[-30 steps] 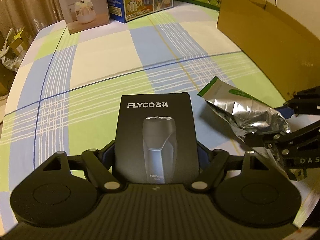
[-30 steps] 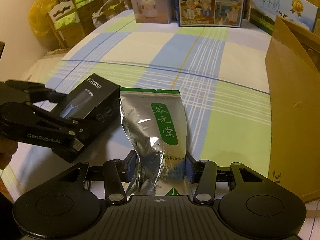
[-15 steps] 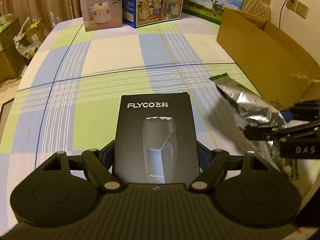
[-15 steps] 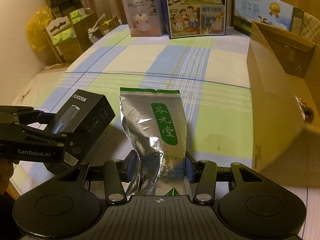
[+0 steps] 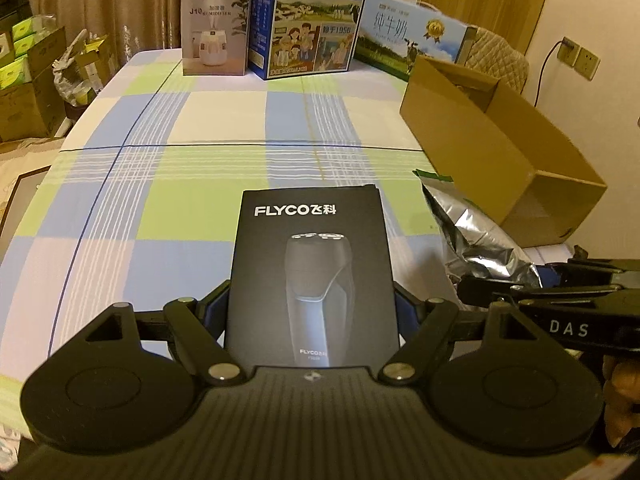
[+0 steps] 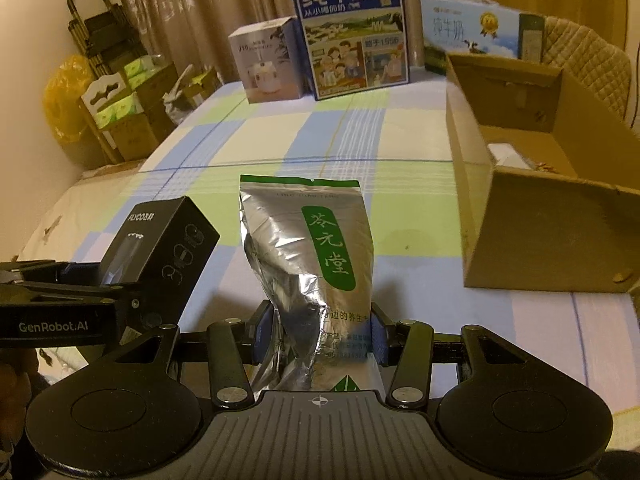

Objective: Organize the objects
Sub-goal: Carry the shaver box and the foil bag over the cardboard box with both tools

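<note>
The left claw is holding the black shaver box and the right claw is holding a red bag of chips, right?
Not quite. The left claw does hold the black FLYCO shaver box, but the right claw holds a silver foil pouch with a green label, as the right wrist view shows.

Work surface: a table under a checked cloth [image 5: 200,168] in blue, green and cream; at its far edge, a white humidifier box [image 5: 214,38] stands just left of a tall blue milk carton case [image 5: 310,20]; a second, lower milk case [image 5: 408,38] lies to the right of these; stacked cartons of green packs [image 6: 120,116] sit on the floor at the left; beige curtains [image 5: 120,4] hang behind; a wall socket [image 5: 586,65] is fitted at the right.
</note>
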The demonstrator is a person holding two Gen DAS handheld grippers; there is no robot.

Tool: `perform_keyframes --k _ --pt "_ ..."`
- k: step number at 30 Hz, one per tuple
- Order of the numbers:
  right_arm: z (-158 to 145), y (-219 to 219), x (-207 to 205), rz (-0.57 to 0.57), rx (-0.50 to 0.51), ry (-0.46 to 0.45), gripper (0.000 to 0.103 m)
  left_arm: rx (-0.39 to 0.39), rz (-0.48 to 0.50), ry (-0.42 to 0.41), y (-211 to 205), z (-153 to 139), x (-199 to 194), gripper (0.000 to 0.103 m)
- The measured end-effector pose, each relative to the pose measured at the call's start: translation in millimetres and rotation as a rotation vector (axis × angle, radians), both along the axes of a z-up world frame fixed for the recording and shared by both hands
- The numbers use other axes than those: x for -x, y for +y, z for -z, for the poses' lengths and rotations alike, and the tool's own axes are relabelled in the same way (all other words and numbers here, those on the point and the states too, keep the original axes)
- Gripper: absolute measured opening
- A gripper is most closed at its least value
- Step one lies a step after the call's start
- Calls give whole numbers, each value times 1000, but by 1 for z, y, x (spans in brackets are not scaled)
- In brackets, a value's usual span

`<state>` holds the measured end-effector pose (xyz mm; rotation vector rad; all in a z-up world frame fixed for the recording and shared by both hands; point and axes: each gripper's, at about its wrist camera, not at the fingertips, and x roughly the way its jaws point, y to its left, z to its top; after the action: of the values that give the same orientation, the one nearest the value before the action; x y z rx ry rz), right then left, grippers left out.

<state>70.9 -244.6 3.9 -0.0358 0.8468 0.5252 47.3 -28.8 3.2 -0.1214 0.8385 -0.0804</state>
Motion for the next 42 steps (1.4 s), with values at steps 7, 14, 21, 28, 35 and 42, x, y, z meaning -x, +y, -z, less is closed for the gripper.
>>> perform_keyframes --k 7,14,21,28,35,42 --pt "-16 -7 21 3 -11 -36 45 0 -14 -21 -8 -13 24 75" --pt "-25 -19 30 18 -27 -50 45 -7 -5 -39 -19 -22 37 75" --pt "-30 -28 34 31 -36 -55 45 -6 9 -53 -31 -30 39 75" --pt "-31 -32 37 35 -38 -58 45 -10 22 -52 -37 -30 40 75" --pt "-34 -33 40 38 -41 -60 45 -12 22 -57 -40 -33 42 75" --pt "-37 -37 40 43 -41 -66 45 -13 24 -55 -42 -34 42 75"
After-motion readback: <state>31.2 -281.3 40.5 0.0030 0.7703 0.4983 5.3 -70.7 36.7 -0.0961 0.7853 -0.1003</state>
